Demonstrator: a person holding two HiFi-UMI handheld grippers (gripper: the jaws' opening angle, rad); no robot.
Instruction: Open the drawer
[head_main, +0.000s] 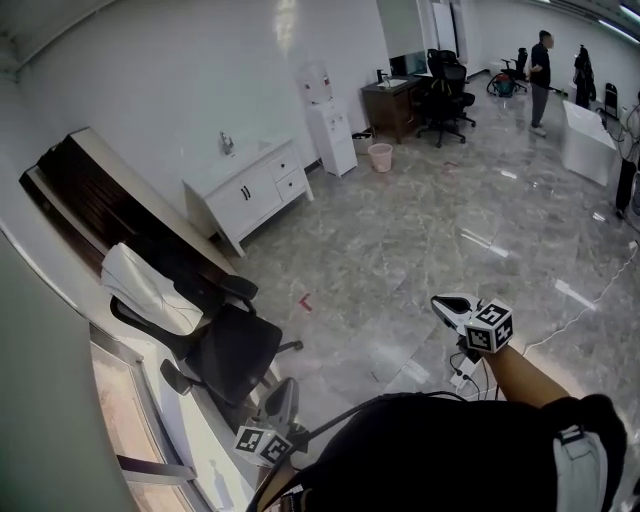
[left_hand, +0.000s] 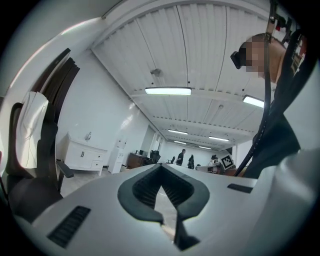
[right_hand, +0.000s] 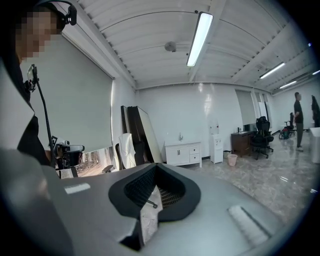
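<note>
A white cabinet (head_main: 250, 190) stands against the far wall, with two small drawers (head_main: 288, 172) in its right part, both closed. It also shows small and far off as the cabinet (left_hand: 82, 155) in the left gripper view and the cabinet (right_hand: 183, 153) in the right gripper view. My left gripper (head_main: 283, 392) is low at the bottom left, near the office chair. Its jaws are together with nothing between them (left_hand: 160, 175). My right gripper (head_main: 445, 303) is held out over the marble floor at the lower right, likewise shut and empty (right_hand: 156, 176). Both are several paces from the cabinet.
A black office chair (head_main: 225, 345) with a white garment on its back stands close on the left. Dark panels (head_main: 110, 200) lean on the wall. A water dispenser (head_main: 330, 125), a bin (head_main: 380, 157) and a desk (head_main: 395, 105) lie beyond the cabinet. A person (head_main: 540, 80) stands far off.
</note>
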